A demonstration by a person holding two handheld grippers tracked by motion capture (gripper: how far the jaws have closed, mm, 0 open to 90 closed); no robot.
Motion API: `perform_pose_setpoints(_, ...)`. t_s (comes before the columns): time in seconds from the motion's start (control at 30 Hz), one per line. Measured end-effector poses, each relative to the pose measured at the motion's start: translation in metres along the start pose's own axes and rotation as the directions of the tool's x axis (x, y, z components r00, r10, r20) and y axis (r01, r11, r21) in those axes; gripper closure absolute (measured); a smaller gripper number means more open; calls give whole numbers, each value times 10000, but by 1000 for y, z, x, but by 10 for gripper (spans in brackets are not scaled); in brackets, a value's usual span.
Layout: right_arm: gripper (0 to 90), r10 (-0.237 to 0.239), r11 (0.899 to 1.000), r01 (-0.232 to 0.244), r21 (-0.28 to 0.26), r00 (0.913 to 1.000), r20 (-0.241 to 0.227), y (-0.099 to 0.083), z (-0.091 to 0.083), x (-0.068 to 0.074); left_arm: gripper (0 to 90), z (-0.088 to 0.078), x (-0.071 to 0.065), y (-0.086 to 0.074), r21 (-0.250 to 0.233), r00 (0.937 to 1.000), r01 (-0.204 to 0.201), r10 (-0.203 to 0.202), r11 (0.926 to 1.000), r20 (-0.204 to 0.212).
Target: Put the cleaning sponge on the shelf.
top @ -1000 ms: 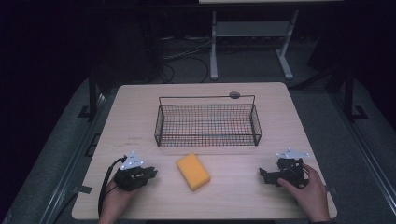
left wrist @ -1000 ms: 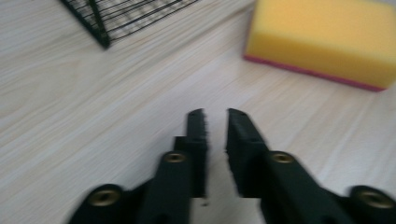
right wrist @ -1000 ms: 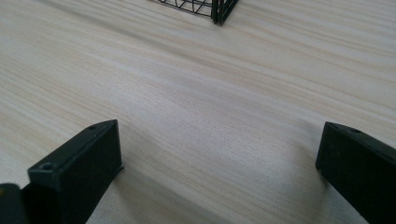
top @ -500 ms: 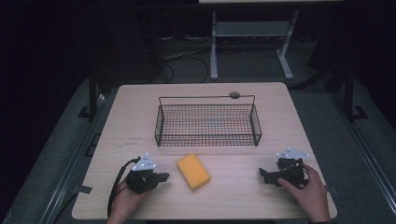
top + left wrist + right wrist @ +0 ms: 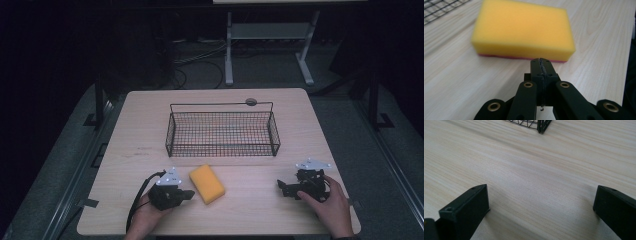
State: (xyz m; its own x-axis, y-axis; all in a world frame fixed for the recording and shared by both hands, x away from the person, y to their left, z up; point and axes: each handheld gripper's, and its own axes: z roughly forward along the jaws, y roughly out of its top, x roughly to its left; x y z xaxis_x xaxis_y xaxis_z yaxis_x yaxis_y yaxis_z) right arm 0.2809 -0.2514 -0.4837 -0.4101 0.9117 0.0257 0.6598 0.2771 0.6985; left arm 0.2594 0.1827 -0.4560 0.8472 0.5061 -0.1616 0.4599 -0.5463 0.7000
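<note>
Approach step: left gripper (image 5: 541,62), jaws pressed together and empty, just beside the yellow sponge (image 5: 206,183) lying on the table (image 5: 300,130) before the wire basket (image 5: 222,131). Right gripper (image 5: 541,202) wide open, empty, resting well apart. Next move likely calls for opening the left jaws to straddle the sponge.

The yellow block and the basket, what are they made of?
The yellow block looks like soft foam, a sponge: matte, rounded edges, with a thin pink layer underneath. The basket seems to be dark metal wire: a thin see-through grid.
</note>
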Motion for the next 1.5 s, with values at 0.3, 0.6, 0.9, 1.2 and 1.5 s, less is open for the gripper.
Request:
perform_pose_setpoints(0.3, 0, -10, 10000, 10, 10, 10000, -9, 0, 0, 0, 895, 17, -10, 10, 216, 9982, -348, 337, 9992, 498)
perform_pose_setpoints(0.6, 0, -13, 10000, 13, 10, 10000, -7, 0, 0, 0, 895, 29, -15, 20, 257, 9958, -582, 562, 9980, 721)
perform_pose_setpoints(0.9, 0, -14, 10000, 14, 6, 10000, -11, 0, 0, 0, 895, 39, -20, 31, 192, 9940, -656, 637, 9977, 889)
perform_pose_setpoints(1.2, 0, -29, 10000, 29, 15, 10000, -18, 0, 0, 0, 896, 21, -12, 34, -107, 9967, -588, 593, 9982, 550)
perform_pose_setpoints(1.5, 0, -14, 10000, 14, 20, 10000, -26, 1, 0, 0, 897, -15, 24, 31, -712, 9984, -36, -5, 9975, -570)
